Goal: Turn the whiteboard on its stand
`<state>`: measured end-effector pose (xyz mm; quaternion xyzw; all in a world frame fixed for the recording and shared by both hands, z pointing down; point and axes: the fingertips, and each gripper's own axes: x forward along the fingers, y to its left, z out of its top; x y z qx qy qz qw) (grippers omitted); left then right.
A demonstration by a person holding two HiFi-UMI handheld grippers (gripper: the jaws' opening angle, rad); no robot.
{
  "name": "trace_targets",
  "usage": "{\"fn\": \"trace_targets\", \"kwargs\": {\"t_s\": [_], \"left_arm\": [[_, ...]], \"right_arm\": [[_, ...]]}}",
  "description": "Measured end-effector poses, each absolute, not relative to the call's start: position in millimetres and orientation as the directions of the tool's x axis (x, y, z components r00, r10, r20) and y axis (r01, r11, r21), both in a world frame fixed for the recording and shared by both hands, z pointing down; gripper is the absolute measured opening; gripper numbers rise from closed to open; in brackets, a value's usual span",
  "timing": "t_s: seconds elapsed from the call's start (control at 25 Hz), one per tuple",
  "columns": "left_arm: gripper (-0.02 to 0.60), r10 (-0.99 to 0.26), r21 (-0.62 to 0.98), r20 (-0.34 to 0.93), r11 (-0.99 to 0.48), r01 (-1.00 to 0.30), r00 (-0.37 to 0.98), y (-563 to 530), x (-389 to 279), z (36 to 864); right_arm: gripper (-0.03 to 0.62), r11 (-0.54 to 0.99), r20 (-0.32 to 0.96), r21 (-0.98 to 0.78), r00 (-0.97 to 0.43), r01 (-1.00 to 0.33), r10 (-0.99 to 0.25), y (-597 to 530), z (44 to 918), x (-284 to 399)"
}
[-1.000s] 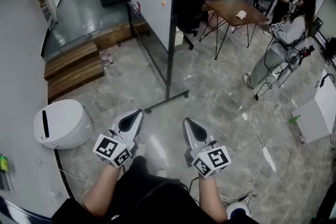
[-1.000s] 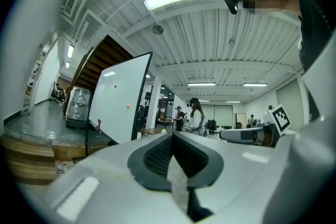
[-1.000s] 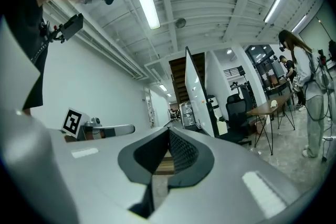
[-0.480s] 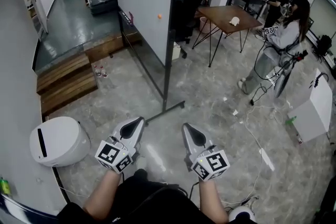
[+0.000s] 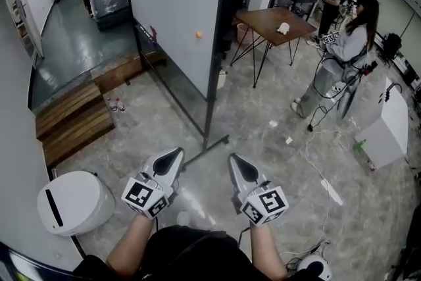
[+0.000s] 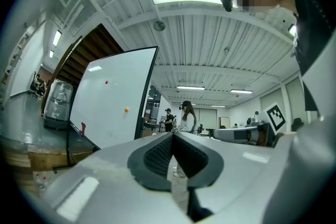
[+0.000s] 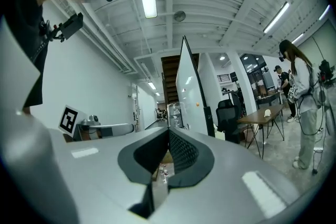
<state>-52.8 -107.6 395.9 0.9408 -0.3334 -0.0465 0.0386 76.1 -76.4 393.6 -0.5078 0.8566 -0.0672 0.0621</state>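
A tall whiteboard (image 5: 174,6) on a black stand (image 5: 214,69) rises ahead of me in the head view, with small red and orange magnets on its face. Its foot bar (image 5: 205,149) rests on the grey floor just beyond my grippers. My left gripper (image 5: 171,158) and right gripper (image 5: 235,162) hover side by side low in the frame, both shut and empty, short of the stand. The whiteboard (image 6: 113,99) shows ahead left in the left gripper view, and edge-on as the whiteboard (image 7: 190,92) in the right gripper view.
A white rounded bin (image 5: 72,202) sits at lower left. Wooden steps (image 5: 69,118) lie to the left. A wooden table (image 5: 273,20) and black chair stand behind the board. A person (image 5: 342,52) stands at right, with cables (image 5: 316,161) on the floor and a white cabinet (image 5: 388,125).
The view has moved forward and tilted up: the whiteboard and its foot bar are closer to my grippers, and the white bin has slid down-left. Both grippers stay shut.
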Motion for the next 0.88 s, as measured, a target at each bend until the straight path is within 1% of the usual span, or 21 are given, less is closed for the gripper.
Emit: {"fn": "trace_targets", "kwargs": {"t_s": [0.48, 0.6, 0.88], "left_arm": [[0.003, -0.573, 0.120, -0.064, -0.817, -0.564, 0.817, -172, -94, 406], [0.003, -0.562, 0.132, -0.063, -0.824, -0.551, 0.825, -177, -97, 411], [0.003, -0.580, 0.153, -0.065, -0.810, -0.566, 0.812, -185, -93, 410]], "right_arm": [[0.009, 0.413, -0.050, -0.114, -0.410, -0.903, -0.911, -146, 382, 30], [0.008, 0.405, -0.043, -0.102, -0.403, -0.909, -0.914, -155, 382, 27], [0.008, 0.389, -0.049, -0.086, -0.386, -0.917, -0.921, -178, 381, 37]]}}
